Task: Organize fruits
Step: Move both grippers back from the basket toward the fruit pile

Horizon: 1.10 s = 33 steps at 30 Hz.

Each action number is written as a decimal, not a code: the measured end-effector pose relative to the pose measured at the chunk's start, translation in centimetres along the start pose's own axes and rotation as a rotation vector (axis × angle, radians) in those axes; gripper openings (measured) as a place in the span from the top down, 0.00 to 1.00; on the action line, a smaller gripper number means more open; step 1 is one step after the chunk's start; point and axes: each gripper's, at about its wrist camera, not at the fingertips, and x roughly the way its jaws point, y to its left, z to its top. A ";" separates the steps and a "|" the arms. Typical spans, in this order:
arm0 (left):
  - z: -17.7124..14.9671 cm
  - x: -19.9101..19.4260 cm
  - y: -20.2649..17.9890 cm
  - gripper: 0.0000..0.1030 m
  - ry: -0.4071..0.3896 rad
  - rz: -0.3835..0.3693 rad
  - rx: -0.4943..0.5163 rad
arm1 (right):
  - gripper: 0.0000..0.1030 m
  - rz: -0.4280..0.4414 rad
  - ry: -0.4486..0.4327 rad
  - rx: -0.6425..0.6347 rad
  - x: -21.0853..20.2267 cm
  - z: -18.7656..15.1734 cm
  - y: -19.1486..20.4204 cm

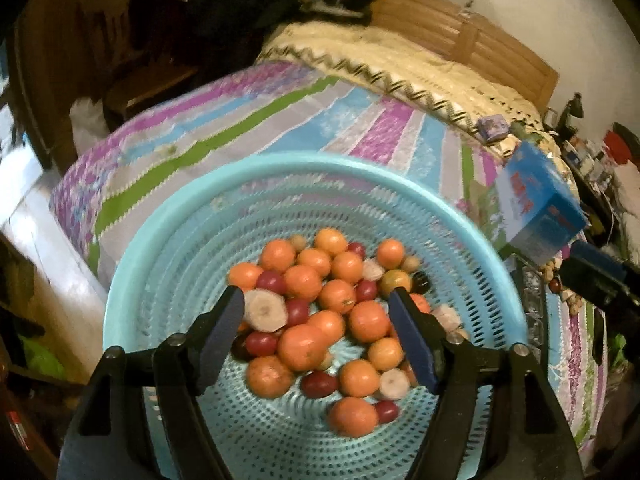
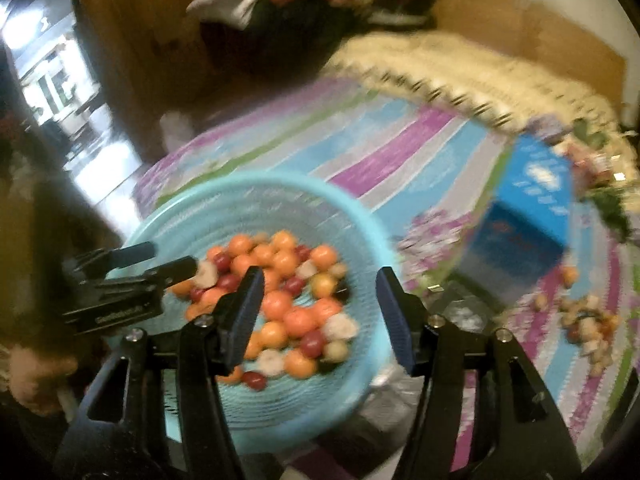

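Note:
A light blue perforated basket [image 1: 168,240] sits on a striped bedspread and holds several oranges [image 1: 302,346], small red fruits [image 1: 318,384] and pale banana slices [image 1: 265,310]. My left gripper [image 1: 316,300] is open and empty, its fingers over the fruit pile. In the right wrist view the basket [image 2: 352,216] lies left of centre. My right gripper [image 2: 320,284] is open and empty above the basket's right side. The left gripper [image 2: 172,260] shows there at the basket's left rim, next to a banana slice [image 2: 206,274].
A blue carton [image 1: 536,204] stands right of the basket, also in the right wrist view [image 2: 524,216]. Loose small fruits [image 2: 588,320] lie on the bedspread [image 1: 280,120] at far right. A cream blanket [image 1: 400,64] and wooden headboard [image 1: 460,28] lie behind. The bed's left edge drops to the floor.

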 end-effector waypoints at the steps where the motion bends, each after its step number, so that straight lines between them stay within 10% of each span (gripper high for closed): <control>1: 0.0 -0.5 -0.9 0.24 -0.028 -0.005 0.012 | 0.33 -0.028 -0.033 0.010 -0.8 -0.4 -0.5; 8: -0.9 -2.3 -8.2 0.16 -0.117 -0.043 0.135 | 0.14 -0.223 -0.187 0.096 -6.6 -4.7 -5.0; 19: -4.7 -2.6 -22.6 0.13 -0.077 -0.093 0.420 | 0.12 -0.355 -0.116 0.267 -11.4 -13.3 -11.7; 33: -6.1 -3.5 -28.1 0.13 -0.077 -0.085 0.507 | 0.11 -0.384 -0.124 0.378 -15.1 -17.6 -15.5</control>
